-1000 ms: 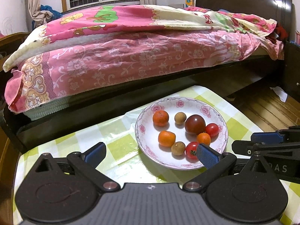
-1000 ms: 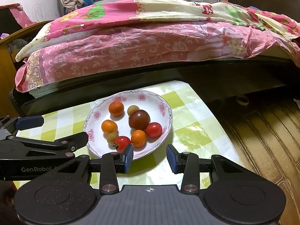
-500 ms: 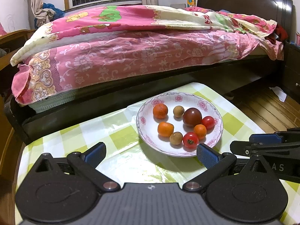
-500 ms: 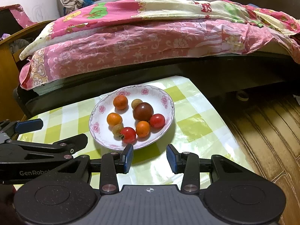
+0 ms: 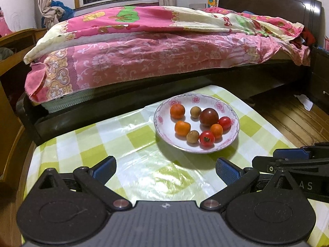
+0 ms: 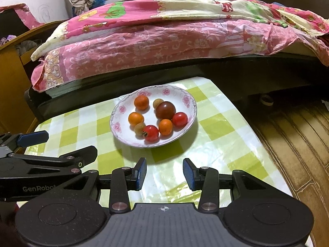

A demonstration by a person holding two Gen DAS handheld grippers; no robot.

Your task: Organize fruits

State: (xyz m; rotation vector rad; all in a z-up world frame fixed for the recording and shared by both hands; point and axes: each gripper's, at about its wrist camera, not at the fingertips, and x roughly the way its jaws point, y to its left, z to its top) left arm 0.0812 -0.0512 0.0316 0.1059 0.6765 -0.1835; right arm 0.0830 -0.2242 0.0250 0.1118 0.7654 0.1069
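Note:
A white floral plate (image 5: 164, 111) (image 6: 123, 111) sits on the green-checked table and holds several small fruits: oranges (image 5: 177, 111) (image 6: 141, 102), a dark tomato (image 5: 209, 117) (image 6: 165, 110), red tomatoes (image 5: 206, 138) (image 6: 151, 133) and brown longans (image 5: 195, 111) (image 6: 158, 103). My left gripper (image 5: 165, 169) is open wide and empty, well short of the plate. My right gripper (image 6: 165, 174) is open and empty, also short of the plate. Each gripper shows at the edge of the other's view: the right one (image 5: 292, 160) and the left one (image 6: 61, 150).
The table (image 5: 131, 164) (image 6: 222, 144) has a glossy checked cover. A bed with pink quilts (image 5: 154, 47) (image 6: 164, 35) runs across behind it. Wooden floor (image 6: 298, 135) lies to the right, and wooden furniture (image 5: 12, 47) to the left.
Both grippers have drawn back from the plate and risen, so the plate looks smaller and farther. The jaws and the fruits have not changed.

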